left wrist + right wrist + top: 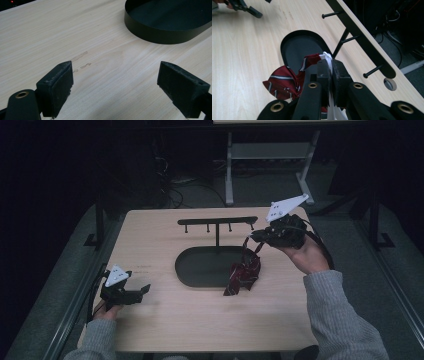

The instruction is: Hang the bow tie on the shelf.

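The step in hand looks like hanging the tie on the rack: it has been picked up but is not yet on a peg.

Nearest the person, by the table's (pixel 165 330) front-left corner, the left gripper (pixel 141 291) sits low over the bare wood with its jaws spread wide and nothing between them. In the left gripper view the two pads (pixel 60 82) stand well apart, and the tray's (pixel 160 35) curved wall lies ahead of them. This hand seems idle for now.

Farther in, at the middle of the table, lies the black oval tray (pixel 192 270), shallow and dark inside. The tie (pixel 245 272) hangs over the tray's right end, its lower folds resting on the tray's rim and the wood beside it. It is dark red with thin pale stripes, bunched and crumpled, more a bundle than a flat strip. A white band (pixel 327 58) runs from it up between the right jaws.

The right gripper (pixel 253 236) is held up near the table's right edge, jaws pressed together on that band, so the tie dangles below it. Just behind and above stands the rack (pixel 218 221), a T-shaped bar with pegs (pixel 372 71) pointing forward, near the table's far edge.

The next move likely calls for lifting the band higher and carrying it to a peg, then looping it over before letting go. The band is narrow and the tie heavy beneath it, so it may swing or slip off.
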Tool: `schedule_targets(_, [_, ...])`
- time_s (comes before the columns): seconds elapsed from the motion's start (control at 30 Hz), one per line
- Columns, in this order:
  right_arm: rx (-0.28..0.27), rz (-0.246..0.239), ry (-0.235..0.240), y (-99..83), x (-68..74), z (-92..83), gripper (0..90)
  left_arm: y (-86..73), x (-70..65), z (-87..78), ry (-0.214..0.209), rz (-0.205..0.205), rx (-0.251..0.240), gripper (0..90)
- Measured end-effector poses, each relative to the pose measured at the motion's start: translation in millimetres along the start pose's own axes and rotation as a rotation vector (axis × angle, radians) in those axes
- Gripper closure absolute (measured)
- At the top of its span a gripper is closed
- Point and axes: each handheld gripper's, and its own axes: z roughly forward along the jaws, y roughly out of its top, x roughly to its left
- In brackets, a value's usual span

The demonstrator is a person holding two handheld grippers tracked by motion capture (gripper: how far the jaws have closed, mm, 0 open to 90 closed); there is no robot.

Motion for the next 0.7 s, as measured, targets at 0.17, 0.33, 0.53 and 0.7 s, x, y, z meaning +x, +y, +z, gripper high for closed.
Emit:
schedule_targets(0.17, [-0.005, -0.011, 0.002, 10.2, -5.2, 5.0, 85.0, -0.2, 0.5, -0.1, 0.002, 0.002, -0.004, 13.0])
schedule_targets(0.33, [0.01, -0.028, 0.009, 24.4, -11.4, 10.9, 85.0, -0.1, 1.1, -0.2, 0.002, 0.0, -0.003, 13.0])
schedule_targets(0.53, [0.017, -0.04, 0.01, 33.4, -16.7, 16.9, 85.0, 0.1, 1.0, -0.6, 0.002, 0.0, -0.006, 13.0])
schedule_targets(0.7, [0.036, -0.021, 0.023, 38.1, -25.7, 27.8, 85.0, -0.1, 1.6, -0.8, 0.003, -0.007, -0.007, 13.0])
